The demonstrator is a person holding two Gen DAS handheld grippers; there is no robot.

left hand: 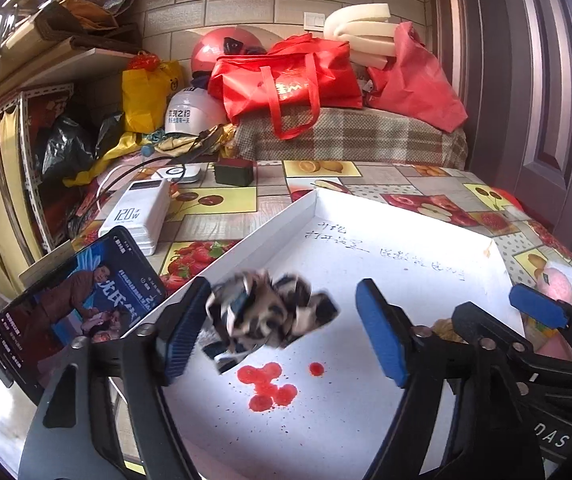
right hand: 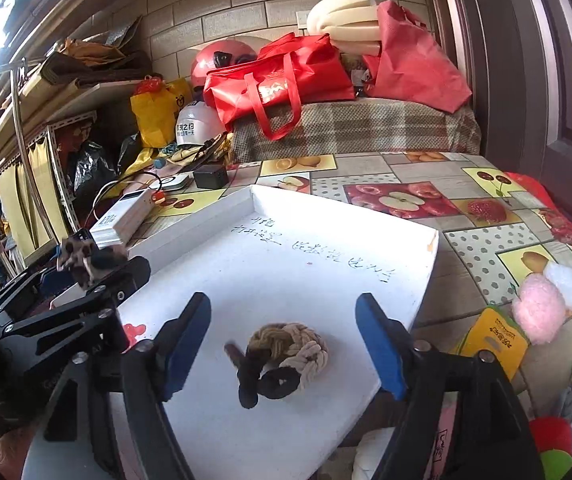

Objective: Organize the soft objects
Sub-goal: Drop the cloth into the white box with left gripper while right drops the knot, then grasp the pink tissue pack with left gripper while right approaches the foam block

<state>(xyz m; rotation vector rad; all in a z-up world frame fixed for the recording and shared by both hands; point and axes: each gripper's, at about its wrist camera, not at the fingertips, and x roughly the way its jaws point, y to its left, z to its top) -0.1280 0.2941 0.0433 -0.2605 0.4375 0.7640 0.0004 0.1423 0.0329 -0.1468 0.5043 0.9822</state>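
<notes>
Risk: we find both hand-held grippers, left (left hand: 282,328) and right (right hand: 284,346), spread. The black-and-cream patterned fabric scrunchie (left hand: 270,316), blurred, and the braided beige-and-black hair ties (right hand: 284,356) sit between their jaws in the shallow white cardboard tray (left hand: 425,236); either could roll toward its low near edge.

Fruit-print oilcloth tablecloth (right hand: 481,240) covers the table. White power bank (left hand: 138,216) lies at left, cable attached; dark smartphone (left hand: 74,304) with lit screen stands propped beside it. Small black box (right hand: 210,176) farther back. Behind: red fabric tote bag (left hand: 286,76) on a plaid-covered surface (left hand: 349,136), red helmet (right hand: 222,60), white helmet (left hand: 190,114), yellow plastic bag (right hand: 158,112), cream foam strips (left hand: 359,28).
</notes>
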